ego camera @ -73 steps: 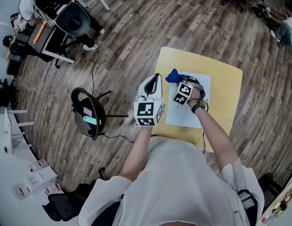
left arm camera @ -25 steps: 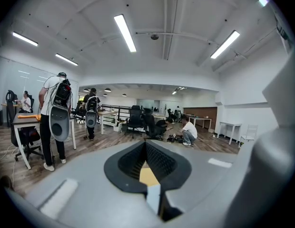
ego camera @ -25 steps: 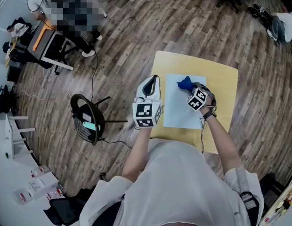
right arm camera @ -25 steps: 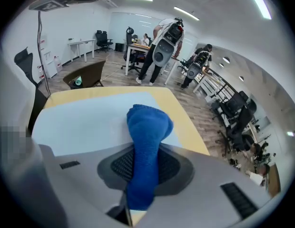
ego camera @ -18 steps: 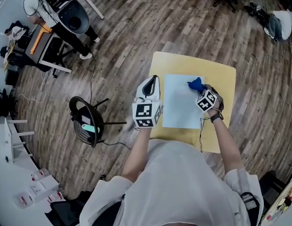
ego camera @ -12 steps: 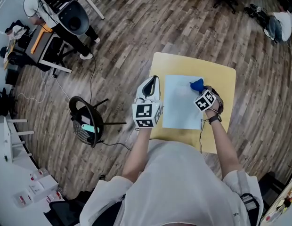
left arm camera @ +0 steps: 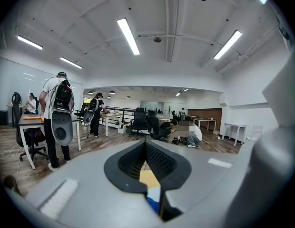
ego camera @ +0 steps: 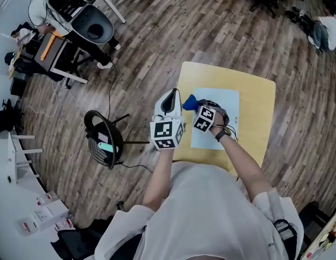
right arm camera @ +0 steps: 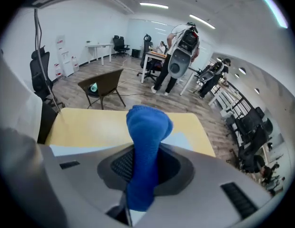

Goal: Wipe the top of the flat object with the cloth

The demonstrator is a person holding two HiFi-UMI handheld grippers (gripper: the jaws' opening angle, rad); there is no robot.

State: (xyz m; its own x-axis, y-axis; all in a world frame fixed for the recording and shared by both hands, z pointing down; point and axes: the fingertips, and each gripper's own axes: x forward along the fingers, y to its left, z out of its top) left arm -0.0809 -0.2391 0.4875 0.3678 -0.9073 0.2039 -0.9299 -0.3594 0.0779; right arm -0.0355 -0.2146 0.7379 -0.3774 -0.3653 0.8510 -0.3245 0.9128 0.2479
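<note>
At the left edge of the pale blue flat sheet (ego camera: pixel 225 108), your right tongs (ego camera: pixel 193 105) are clamped on the blue cloth (ego camera: pixel 188 101). Its bunched end sticks out past the jaws, so fabric rather than plastic meets the surface. The sheet lies flat on the yellow desk (ego camera: pixel 257 107). Your left tongs (ego camera: pixel 172 95) hover at the desk's left edge, jaws pressed together on nothing, probably parked there to stay clear of the wiping path. You look mid-wipe.
</note>
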